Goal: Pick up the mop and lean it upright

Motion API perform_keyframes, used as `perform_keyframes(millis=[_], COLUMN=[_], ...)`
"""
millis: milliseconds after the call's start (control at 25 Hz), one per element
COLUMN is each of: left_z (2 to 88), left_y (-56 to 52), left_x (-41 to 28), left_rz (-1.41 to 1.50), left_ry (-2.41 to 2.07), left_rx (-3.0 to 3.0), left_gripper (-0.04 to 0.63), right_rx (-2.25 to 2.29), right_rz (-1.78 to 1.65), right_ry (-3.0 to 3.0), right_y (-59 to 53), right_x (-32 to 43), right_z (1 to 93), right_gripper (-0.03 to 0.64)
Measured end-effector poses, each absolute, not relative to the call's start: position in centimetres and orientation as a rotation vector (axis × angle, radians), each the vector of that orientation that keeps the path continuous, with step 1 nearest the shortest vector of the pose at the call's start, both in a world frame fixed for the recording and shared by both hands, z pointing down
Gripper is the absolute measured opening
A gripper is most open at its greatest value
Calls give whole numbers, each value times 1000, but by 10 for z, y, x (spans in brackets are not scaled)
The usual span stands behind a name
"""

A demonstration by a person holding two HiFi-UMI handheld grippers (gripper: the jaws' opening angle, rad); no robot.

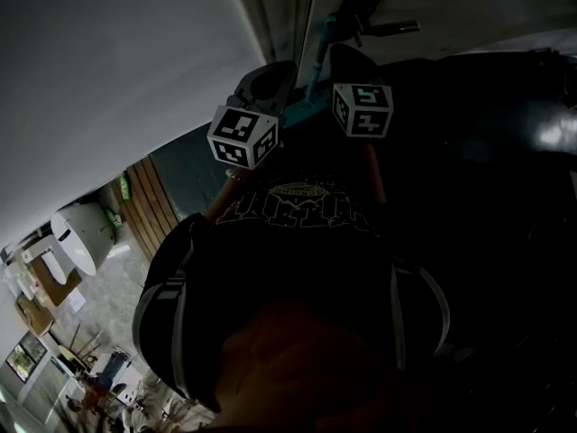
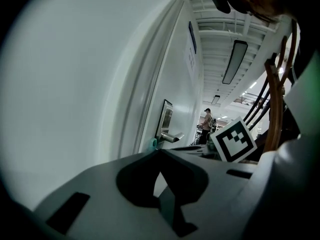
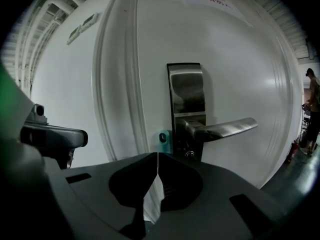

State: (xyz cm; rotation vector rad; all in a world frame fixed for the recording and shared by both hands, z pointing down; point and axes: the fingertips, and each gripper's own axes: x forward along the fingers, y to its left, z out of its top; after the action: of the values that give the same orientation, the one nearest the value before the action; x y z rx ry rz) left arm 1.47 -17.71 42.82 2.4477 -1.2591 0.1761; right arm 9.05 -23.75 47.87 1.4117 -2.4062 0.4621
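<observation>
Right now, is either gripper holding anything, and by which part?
Nothing is held. The left gripper and the right gripper are both shut on nothing; the teal handle end sits past their tips, by the door.

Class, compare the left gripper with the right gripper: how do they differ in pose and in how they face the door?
The left gripper looks along the door at a glancing angle, with the lever handle seen side-on. The right gripper faces that lever handle almost squarely. In the head view, the left gripper's marker cube sits lower than the right gripper's marker cube. Shared: both have jaws together, with nothing between them.
</observation>
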Motion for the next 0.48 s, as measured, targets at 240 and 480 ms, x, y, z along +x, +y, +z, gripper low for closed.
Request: perform_keyframes(millis=[240,480], left_z=[425,423], left_y=[-186,-189], left_x=[5,-2], left_rz=[161,157], left_ry=[-1278,-1309], left_rx=[2430,2407], left_gripper=[37,37], right_rx=[1437,1459], right_rz=[428,447], right_ry=[-2357,-2343], right_y=[-262,-281], right_x=[88,90], right_z=[487,493], right_gripper=[21,80])
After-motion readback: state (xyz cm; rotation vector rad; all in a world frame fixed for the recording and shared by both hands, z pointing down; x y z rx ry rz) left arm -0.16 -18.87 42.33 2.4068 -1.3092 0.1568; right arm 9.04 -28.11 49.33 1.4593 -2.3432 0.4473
